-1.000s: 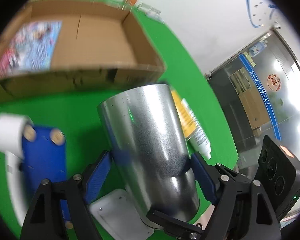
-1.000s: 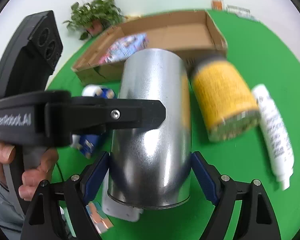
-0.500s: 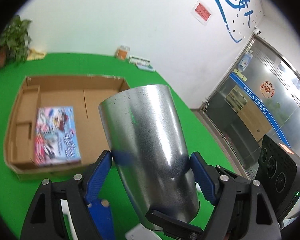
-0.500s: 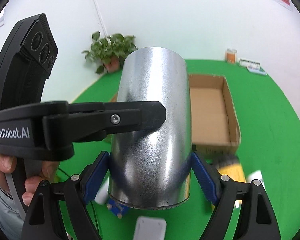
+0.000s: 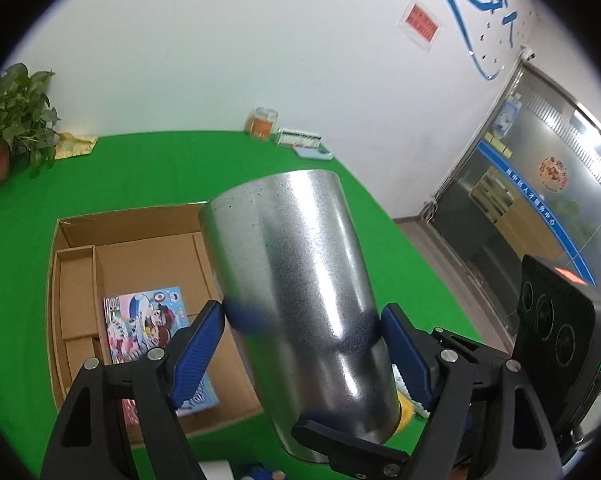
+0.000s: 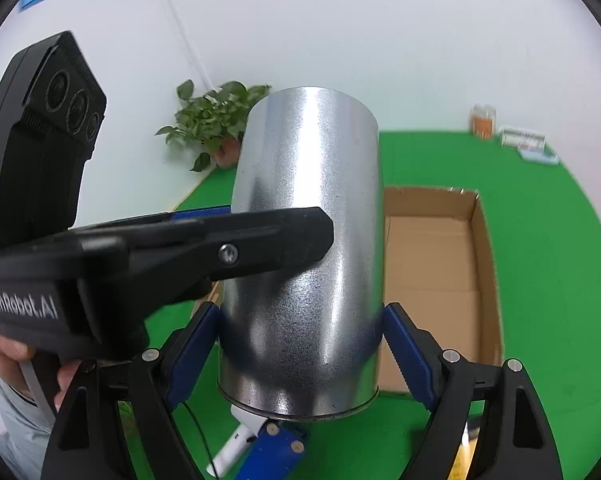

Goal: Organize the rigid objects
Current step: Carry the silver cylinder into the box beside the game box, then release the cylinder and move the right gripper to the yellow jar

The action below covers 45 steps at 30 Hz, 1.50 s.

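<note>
Tall silver metal tumbler [image 5: 300, 304] pinched between left gripper [image 5: 304, 344] and right gripper [image 6: 300, 344] blue pads, open brown cardboard box [image 6: 440, 256] lay beyond the jaws

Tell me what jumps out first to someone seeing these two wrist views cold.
The shiny metal cylinder fills the middle of both views, held off the table with the left claw and the right claw both clamped on its sides. Behind it, an open cardboard box sits on the green table, with a colourful picture book lying flat inside. A potted plant stands at the table's far edge by the white wall.
</note>
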Each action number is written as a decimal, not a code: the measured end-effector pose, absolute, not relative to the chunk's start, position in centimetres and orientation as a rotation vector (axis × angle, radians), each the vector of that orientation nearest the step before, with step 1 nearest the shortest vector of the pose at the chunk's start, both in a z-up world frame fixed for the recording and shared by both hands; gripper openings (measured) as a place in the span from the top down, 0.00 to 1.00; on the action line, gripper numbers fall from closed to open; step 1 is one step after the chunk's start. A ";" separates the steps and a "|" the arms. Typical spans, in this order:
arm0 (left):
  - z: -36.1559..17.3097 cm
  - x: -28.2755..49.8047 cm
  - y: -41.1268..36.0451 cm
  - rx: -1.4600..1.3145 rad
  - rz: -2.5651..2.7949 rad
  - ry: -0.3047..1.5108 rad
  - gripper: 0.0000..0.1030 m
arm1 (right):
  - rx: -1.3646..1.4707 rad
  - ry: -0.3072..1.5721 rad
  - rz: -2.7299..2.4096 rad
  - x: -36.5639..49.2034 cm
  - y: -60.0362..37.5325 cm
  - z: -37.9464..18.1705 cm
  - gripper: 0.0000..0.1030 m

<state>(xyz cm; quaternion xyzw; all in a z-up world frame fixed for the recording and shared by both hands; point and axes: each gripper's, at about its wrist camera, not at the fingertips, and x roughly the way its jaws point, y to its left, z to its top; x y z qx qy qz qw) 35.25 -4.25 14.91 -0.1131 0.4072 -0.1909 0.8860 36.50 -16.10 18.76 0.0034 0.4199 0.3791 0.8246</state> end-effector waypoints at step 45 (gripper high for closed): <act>5.2 32.9 0.2 -0.176 -0.249 0.933 0.24 | 0.059 1.157 0.707 39.1 -18.5 4.7 0.16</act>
